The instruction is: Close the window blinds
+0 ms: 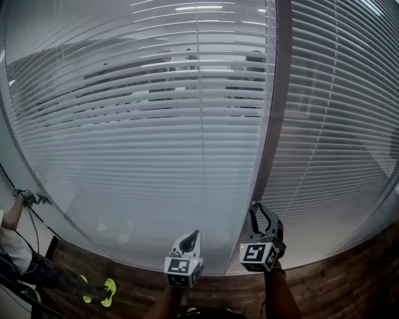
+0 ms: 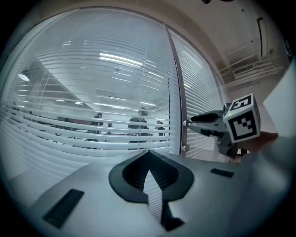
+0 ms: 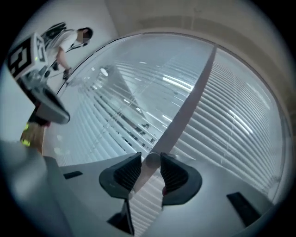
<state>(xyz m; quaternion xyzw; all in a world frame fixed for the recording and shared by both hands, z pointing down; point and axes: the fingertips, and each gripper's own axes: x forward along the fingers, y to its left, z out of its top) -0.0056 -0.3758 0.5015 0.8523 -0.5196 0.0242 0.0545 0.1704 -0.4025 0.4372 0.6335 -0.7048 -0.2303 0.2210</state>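
The right gripper (image 1: pixel 257 210) clamps a round knob (image 3: pixel 151 161) on the mullion (image 1: pixel 277 124) at the right edge of the blinds (image 1: pixel 156 124). The knob's axis runs along the jaws. The left gripper (image 1: pixel 193 237), closed on nothing, hangs just beside.

Glass wall (image 1: pixel 124 233) fills most of the head view: two panes split by a grey post (image 1: pixel 278 124) right of centre. Smudges and reflections low on the left pane. Beyond the glass is a dimmer room with ceiling light strips (image 1: pixel 199 8) at top centre and a row of dark figures (image 1: pixel 163 65), detail unclear. Floor (image 1: pixel 336 286) along the bottom edge is brown, wood-look planks. Lower left: a person (image 1: pixel 15 246) by the pale wall (image 1: pixel 6 187), yellow-green shoes (image 1: pixel 107 291). Left gripper view, upper right: pale ceiling (image 2: pixel 208 28), a long lamp (image 2: pixel 262 30), pipe or rail runs (image 2: pixel 247 69). Light is cool and even.
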